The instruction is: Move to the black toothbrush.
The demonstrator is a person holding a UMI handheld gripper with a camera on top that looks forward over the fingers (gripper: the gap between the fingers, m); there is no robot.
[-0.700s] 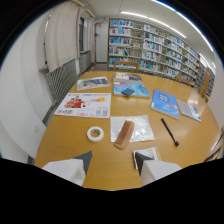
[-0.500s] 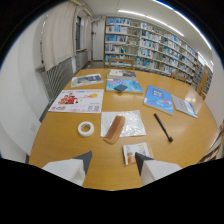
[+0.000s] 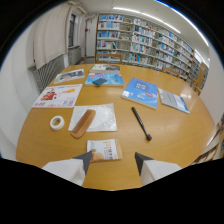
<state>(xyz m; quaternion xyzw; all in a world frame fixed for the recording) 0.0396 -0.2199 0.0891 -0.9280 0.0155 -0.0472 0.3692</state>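
Note:
The black toothbrush [image 3: 140, 122] lies on the round wooden table [image 3: 180, 135], angled away to the left, ahead of my fingers and to the right of them. My gripper [image 3: 113, 161] is open with nothing between its fingers [image 3: 84, 161]. A small packet [image 3: 104, 149] lies just ahead of the fingers, close to the left one.
A brown comb [image 3: 83, 123] rests on a white sheet [image 3: 95, 117]. A tape roll [image 3: 57, 122] sits left of it. Several magazines and booklets, such as a blue one [image 3: 141, 91], spread over the far half of the table. Bookshelves [image 3: 145, 42] stand behind; a radiator [image 3: 47, 70] at left.
The gripper has swung left and drawn back a little: the table contents shifted right, and the toothbrush now lies closer to the line of the fingers.

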